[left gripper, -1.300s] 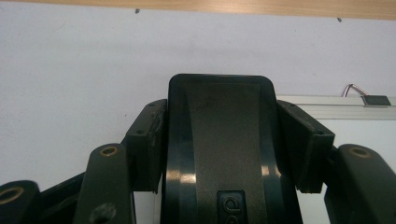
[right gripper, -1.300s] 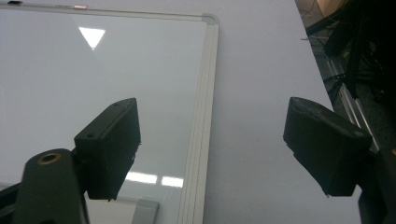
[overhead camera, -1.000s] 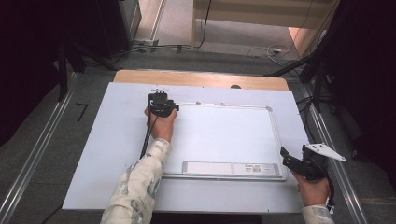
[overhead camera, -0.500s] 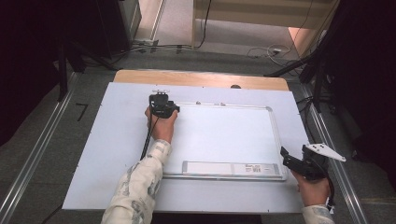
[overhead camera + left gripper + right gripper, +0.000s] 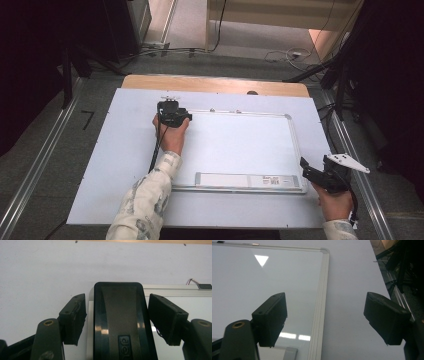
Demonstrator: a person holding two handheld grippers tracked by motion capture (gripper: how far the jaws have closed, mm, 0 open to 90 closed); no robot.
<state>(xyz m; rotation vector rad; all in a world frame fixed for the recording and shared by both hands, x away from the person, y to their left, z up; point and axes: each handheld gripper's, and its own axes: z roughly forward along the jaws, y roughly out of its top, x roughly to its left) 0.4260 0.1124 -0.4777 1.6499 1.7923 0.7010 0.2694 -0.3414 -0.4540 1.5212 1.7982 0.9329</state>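
Where whiteboard's [image 5: 240, 145] far-left corner sits on table [image 5: 110, 165], black eraser [image 5: 122, 322] lies between left gripper's [image 5: 117, 318] pads; jaws just opening, slim gaps either side, no pinch. Right gripper [image 5: 325, 320] spread wide over board's near-right frame edge, holding nothing.

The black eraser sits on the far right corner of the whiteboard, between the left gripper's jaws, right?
Not quite. The black eraser sits on the far left corner of the whiteboard, between the left gripper's jaws, which have just been opening. The high view shows it.
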